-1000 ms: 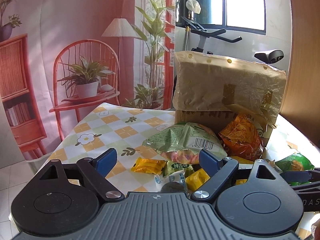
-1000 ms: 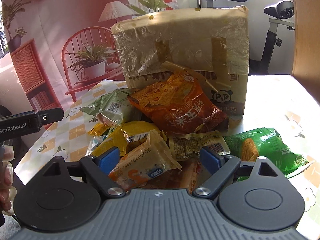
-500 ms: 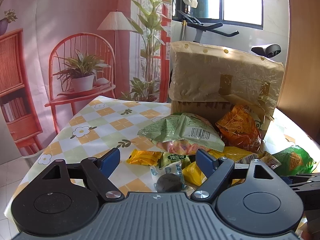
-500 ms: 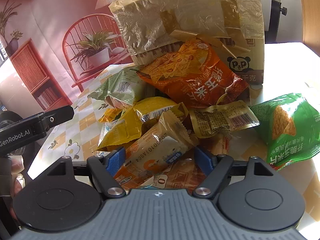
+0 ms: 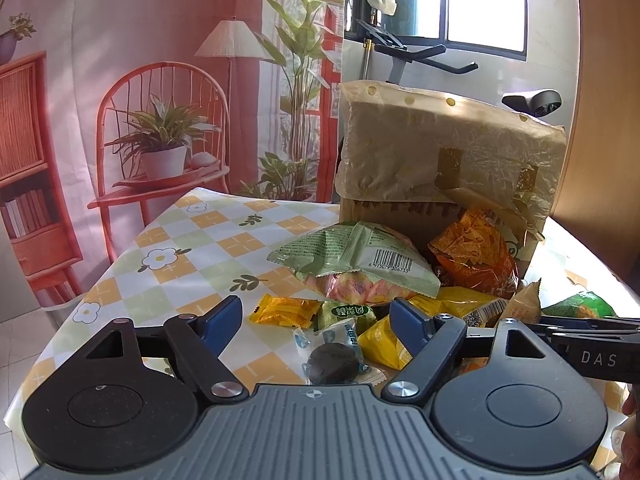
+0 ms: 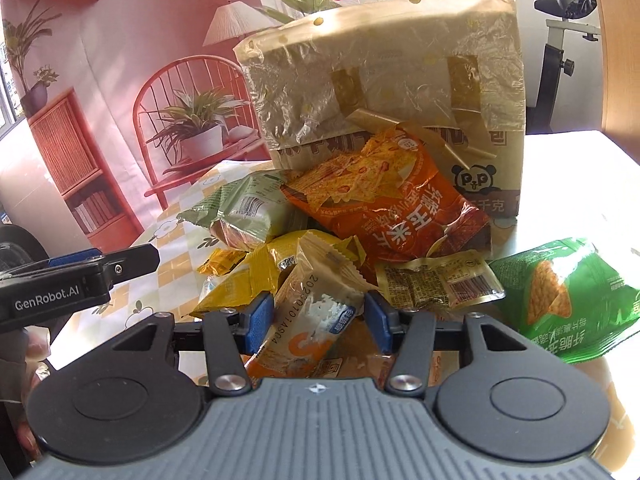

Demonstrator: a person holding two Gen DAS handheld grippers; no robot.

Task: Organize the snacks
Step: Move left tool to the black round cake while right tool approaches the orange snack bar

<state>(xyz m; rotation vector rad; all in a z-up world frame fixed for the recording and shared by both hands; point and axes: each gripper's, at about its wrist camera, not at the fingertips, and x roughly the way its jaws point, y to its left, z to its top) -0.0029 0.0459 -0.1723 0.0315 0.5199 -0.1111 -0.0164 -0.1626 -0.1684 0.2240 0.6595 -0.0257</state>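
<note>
Blue pads of my right hand-held gripper [image 6: 318, 320] pinch the beige-and-orange plastic snack packet [image 6: 316, 312] atop the pile. My left hand-held gripper [image 5: 316, 320] hangs wide open over the clear-wrapped dark round sweet [image 5: 334, 356] on the bench [image 5: 192, 256].

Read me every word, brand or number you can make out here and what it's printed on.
"GenRobot.AI": side of the left gripper.
"DAS": side of the right gripper.
"6 973024 306733", last digits uncertain: barcode on the pale green bag.
"20250101AS04", roughly: beige packet between the right jaws.
Remaining print: not legible.
</note>
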